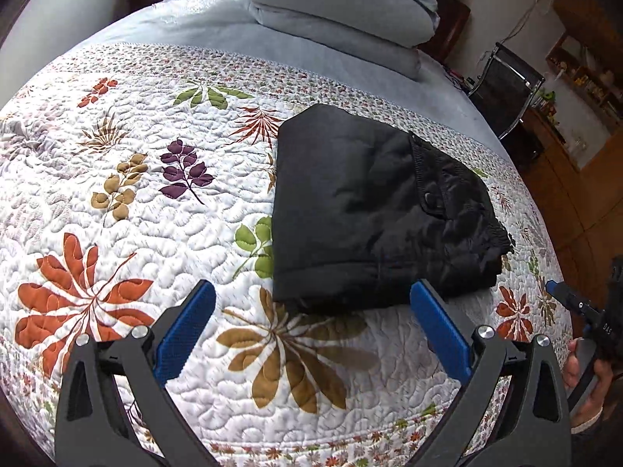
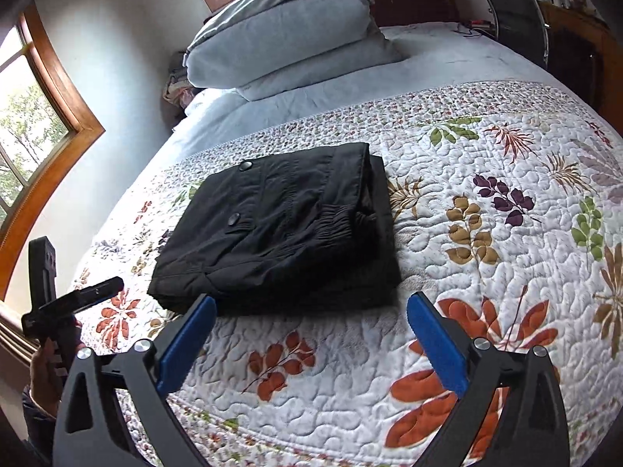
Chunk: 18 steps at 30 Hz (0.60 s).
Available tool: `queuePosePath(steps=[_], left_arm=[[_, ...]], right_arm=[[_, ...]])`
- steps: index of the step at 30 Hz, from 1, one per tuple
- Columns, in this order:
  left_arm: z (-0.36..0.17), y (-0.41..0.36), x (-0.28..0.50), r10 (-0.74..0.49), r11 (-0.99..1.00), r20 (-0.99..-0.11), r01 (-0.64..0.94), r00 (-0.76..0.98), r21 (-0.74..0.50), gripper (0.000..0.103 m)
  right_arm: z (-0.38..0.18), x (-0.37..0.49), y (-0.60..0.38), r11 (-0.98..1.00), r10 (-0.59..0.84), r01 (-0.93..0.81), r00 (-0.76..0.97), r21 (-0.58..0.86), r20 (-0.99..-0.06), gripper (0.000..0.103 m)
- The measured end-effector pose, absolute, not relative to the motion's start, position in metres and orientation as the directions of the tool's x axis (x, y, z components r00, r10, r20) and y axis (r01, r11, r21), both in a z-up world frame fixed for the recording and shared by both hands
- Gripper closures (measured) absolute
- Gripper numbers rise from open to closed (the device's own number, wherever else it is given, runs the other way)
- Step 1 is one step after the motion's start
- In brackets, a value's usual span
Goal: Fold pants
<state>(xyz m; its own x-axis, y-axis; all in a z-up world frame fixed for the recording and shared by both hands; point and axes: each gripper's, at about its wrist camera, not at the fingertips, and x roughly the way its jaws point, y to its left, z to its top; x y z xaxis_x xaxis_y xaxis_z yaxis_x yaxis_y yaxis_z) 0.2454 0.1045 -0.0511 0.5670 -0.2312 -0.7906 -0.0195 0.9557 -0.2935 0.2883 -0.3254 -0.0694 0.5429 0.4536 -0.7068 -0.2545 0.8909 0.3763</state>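
I see the black pants (image 1: 373, 210) folded into a compact, squarish bundle, lying flat on the floral quilt (image 1: 136, 202). In the left wrist view the bundle sits right of centre, just beyond the blue fingertips. In the right wrist view the same pants (image 2: 280, 229) sit left of centre, waistband side up, with two round buttons and the gathered elastic band showing on the top layer.

My left gripper (image 1: 311, 303) has its jaws spread wide, nothing between them, only quilt under the gap. Its right blue pad (image 1: 440, 334) overlaps the near edge of the bundle in the picture; I cannot tell if it touches, it looks raised off the fabric. My right gripper (image 2: 311, 311) is likewise spread wide and holds nothing; its left blue pad (image 2: 187, 346) lines up with the bundle's near edge, contact unclear.

Each gripper shows in the other's view. At the right edge of the left wrist view I catch the right gripper's blue tip and black body, with the person's hand (image 1: 584, 373) wrapped round the handle. At the lower left of the right wrist view the left gripper (image 2: 74, 299) sits beside the bed edge, held by a hand (image 2: 43, 373).

Beyond the quilt is a pale blue sheet (image 1: 218, 27) with stacked grey-blue pillows (image 2: 280, 31). Wood-framed windows (image 2: 35, 116) are at left of the right view, and a black chair with a chrome frame (image 1: 506, 89) stands beside the bed.
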Motion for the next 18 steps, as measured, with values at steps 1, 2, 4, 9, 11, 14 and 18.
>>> queuePosePath(steps=[1,2,4,9,11,14,18], left_arm=[[-0.047,0.102,0.237,-0.225,0.958,-0.789,-0.018,0.572,-0.286,0.003],[-0.044,0.101,0.231,-0.215,0.961,-0.788,-0.018,0.576,-0.276,0.003],[-0.036,0.099,0.218,-0.200,0.966,-0.780,-0.015,0.593,-0.259,0.003],[-0.022,0.085,0.191,-0.157,0.979,-0.763,-0.005,0.627,-0.205,0.003],[-0.017,0.081,0.185,-0.152,0.982,-0.757,0.009,0.636,-0.190,0.003],[-0.009,0.075,0.174,-0.137,0.987,-0.749,0.022,0.649,-0.162,0.003],[0.006,0.068,0.158,-0.124,0.990,-0.730,0.034,0.672,-0.136,0.003]], right_arm=[[-0.066,0.280,-0.323,0.892,0.452,-0.251,0.551,0.377,-0.702,0.004],[-0.063,0.276,-0.322,0.891,0.452,-0.256,0.555,0.374,-0.698,0.004],[-0.056,0.263,-0.317,0.898,0.440,-0.265,0.563,0.351,-0.700,0.004],[-0.043,0.239,-0.310,0.907,0.421,-0.287,0.585,0.308,-0.693,0.004],[-0.039,0.231,-0.308,0.905,0.426,-0.296,0.589,0.306,-0.687,0.004],[-0.034,0.221,-0.306,0.903,0.428,-0.302,0.591,0.304,-0.684,0.004],[-0.027,0.207,-0.303,0.905,0.424,-0.308,0.598,0.294,-0.680,0.004]])
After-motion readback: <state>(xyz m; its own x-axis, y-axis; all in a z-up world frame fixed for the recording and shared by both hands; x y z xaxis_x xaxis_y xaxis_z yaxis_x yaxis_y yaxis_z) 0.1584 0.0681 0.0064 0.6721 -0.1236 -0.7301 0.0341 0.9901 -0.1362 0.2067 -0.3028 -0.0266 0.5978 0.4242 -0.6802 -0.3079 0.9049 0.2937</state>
